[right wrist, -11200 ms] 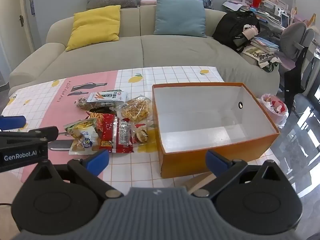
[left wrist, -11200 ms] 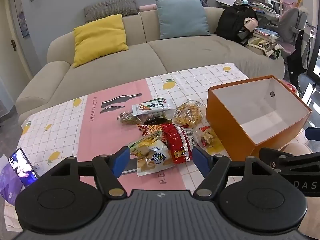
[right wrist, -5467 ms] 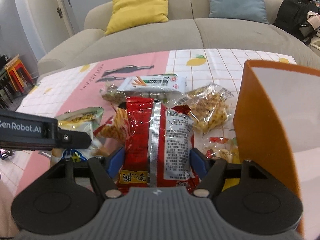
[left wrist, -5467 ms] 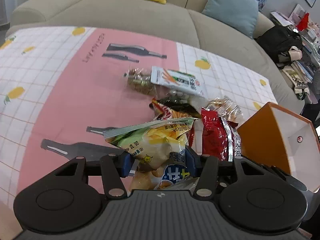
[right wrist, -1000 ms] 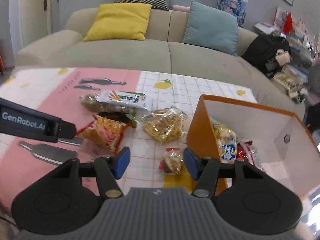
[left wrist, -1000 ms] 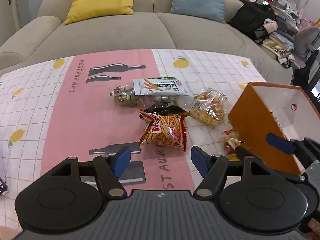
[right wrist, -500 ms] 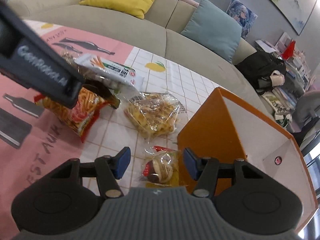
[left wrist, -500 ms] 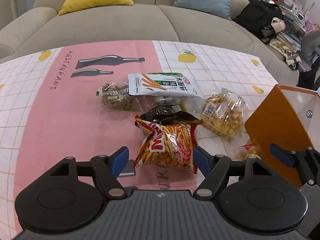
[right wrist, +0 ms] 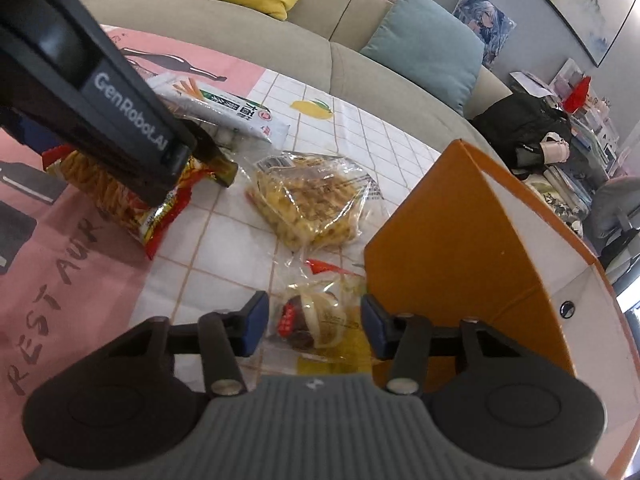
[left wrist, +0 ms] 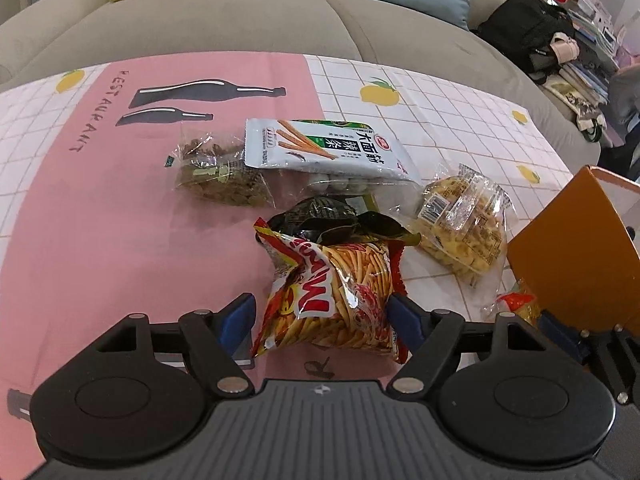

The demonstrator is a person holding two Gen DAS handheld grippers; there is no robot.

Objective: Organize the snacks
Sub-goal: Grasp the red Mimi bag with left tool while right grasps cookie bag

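1. My left tongs (left wrist: pixel 320 316): jaws spread wide, having just been opening. The red bag of potato sticks (left wrist: pixel 332 300) lies between the blue pads; I see the right pad close against the bag's edge, but no squeeze.
2. My right tongs (right wrist: pixel 312 322): jaws partly apart, having just been closing. The small wrapped pastry (right wrist: pixel 316 320) sits between the pads with a gap on each side, not gripped.
3. Orange box (right wrist: pixel 460 240): white inside, on the table just right of the pastry, its near corner beside my right pad.
4. Clear bag of yellow crisps (right wrist: pixel 308 200): flat on the table (left wrist: pixel 100 220), between the potato sticks and the box.
5. Dark crumpled packet (left wrist: pixel 320 216): touching the top edge of the red bag.
6. White-and-green stick-snack pack (left wrist: pixel 324 148): beyond the dark packet, overlapping a clear bag of pale round pieces (left wrist: pixel 344 188).
7. Clear bag of brownish bits (left wrist: pixel 216 172): left of the white pack, on the pink strip of the cloth.
8. Sofa (left wrist: pixel 240 20): behind the table, with yellow and blue cushions.
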